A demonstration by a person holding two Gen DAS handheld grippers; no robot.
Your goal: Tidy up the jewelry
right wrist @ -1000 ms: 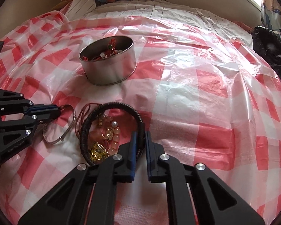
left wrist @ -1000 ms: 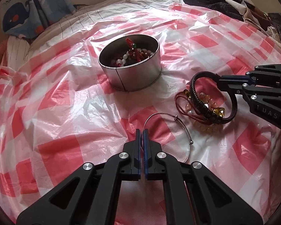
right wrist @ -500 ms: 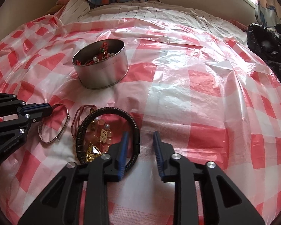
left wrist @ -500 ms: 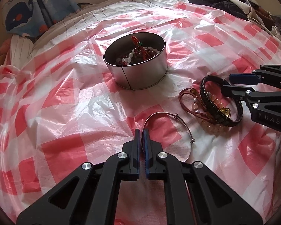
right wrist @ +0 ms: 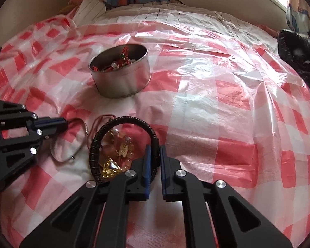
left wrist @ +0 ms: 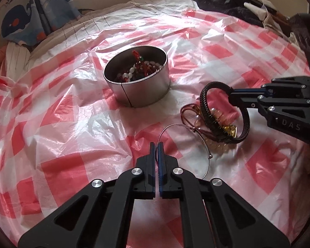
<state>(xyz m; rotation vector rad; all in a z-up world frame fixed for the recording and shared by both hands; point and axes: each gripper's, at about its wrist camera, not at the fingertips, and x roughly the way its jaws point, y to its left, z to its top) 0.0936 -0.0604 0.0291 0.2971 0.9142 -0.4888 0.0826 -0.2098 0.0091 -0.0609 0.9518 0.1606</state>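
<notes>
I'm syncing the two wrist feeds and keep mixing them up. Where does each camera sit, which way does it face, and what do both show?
Left wrist: sits behind the left gripper, whose fingers pinch the silver wire bangle; faces the metal tin, with the right gripper entering from the right.
Right wrist: sits behind the right gripper, fingers around the black braided bracelet; faces the tin, with the left gripper at left.
Shared: tin, bangle, braided bracelet, red-checked plastic sheet.
</notes>
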